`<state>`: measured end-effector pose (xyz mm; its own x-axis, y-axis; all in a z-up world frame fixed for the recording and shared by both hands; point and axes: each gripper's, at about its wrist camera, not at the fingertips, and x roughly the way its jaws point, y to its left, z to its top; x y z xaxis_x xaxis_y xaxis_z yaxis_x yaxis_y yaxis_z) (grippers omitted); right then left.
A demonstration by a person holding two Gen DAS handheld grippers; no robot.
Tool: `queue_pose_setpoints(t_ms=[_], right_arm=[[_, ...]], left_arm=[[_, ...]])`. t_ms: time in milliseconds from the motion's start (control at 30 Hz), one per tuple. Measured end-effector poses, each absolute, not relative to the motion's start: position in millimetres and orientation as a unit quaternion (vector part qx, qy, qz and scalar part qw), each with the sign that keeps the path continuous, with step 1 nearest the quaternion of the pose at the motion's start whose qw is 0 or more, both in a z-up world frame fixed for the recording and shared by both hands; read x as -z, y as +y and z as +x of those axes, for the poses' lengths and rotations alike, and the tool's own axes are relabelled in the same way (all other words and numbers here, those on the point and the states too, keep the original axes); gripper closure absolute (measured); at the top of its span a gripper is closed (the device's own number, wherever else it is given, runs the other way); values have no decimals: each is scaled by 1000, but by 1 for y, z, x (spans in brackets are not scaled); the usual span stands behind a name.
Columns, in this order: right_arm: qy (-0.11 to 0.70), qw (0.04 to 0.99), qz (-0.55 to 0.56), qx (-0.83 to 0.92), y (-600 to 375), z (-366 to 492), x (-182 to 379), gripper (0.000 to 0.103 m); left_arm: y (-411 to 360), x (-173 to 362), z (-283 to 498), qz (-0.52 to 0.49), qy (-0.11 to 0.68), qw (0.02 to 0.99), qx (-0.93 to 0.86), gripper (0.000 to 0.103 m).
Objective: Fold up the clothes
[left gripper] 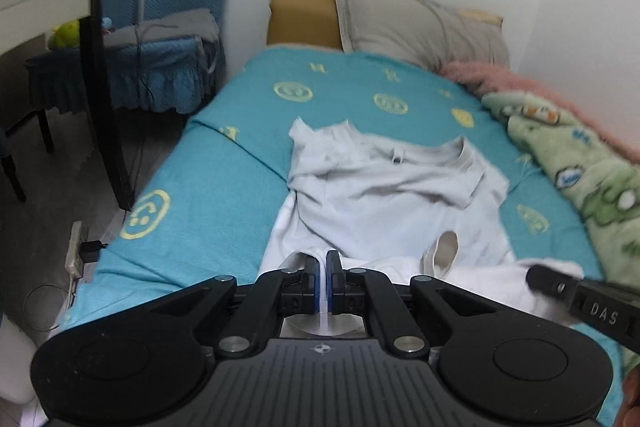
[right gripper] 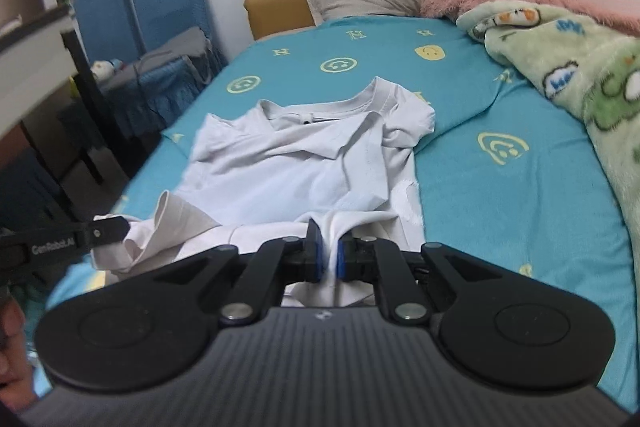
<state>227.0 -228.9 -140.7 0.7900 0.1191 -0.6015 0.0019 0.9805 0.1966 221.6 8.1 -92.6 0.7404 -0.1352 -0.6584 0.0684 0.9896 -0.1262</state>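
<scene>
A white T-shirt (left gripper: pixel 384 203) lies on the teal bed sheet (left gripper: pixel 208 195), collar toward the pillow, its sleeves folded in over the chest. My left gripper (left gripper: pixel 323 263) is shut on the shirt's bottom hem at the near left. My right gripper (right gripper: pixel 329 247) is shut on the bottom hem at the near right of the shirt (right gripper: pixel 304 163). Both hold the hem bunched and lifted a little above the sheet (right gripper: pixel 500 207). Each gripper's fingertip shows at the edge of the other's view.
A grey pillow (left gripper: pixel 420 23) and a mustard cushion (left gripper: pixel 300 15) lie at the bed's head. A green fleece blanket (right gripper: pixel 580 67) over a pink one runs along the right side. Blue-covered chairs (left gripper: pixel 168 7) and a table stand left of the bed.
</scene>
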Motion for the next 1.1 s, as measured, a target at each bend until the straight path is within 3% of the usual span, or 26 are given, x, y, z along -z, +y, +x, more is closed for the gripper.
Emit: queue_pose_setpoints(t_ms=[200,367,400,433,500,533,567,600,800,1000,1100], right_arm=[[354,931,88,-29,-227,251,176,90],[362,928,87,-24,-225,253,178,90],[364,927,92,-23,-226,252,176,88],[364,926,97,-27,-228,251,174,83],[359,927,105,-28,-230,247,168,59],[354,929,109,-27,-230,243,164,35],[338,935,110,-21,-231,237,160,23],[328,939,105,-18,-230,231,154,20],[290,953,90,-5,-229,197,124,20],[267,960,81,1,-226,162,102,20],[263,962,78,3,-225,149,95,20]], left_arm=[[9,132,249,-44,403,913,51,98],[11,133,248,-34,402,914,49,86],[11,130,247,-35,399,915,52,77],[12,126,244,-34,394,917,54,67],[11,116,237,-30,380,923,57,55],[10,109,232,-23,370,927,55,50],[8,102,226,-16,359,932,54,48],[8,94,220,-13,349,936,54,44],[6,57,171,-2,295,953,62,22],[0,38,129,15,284,956,75,15],[9,40,116,-25,327,942,67,15]])
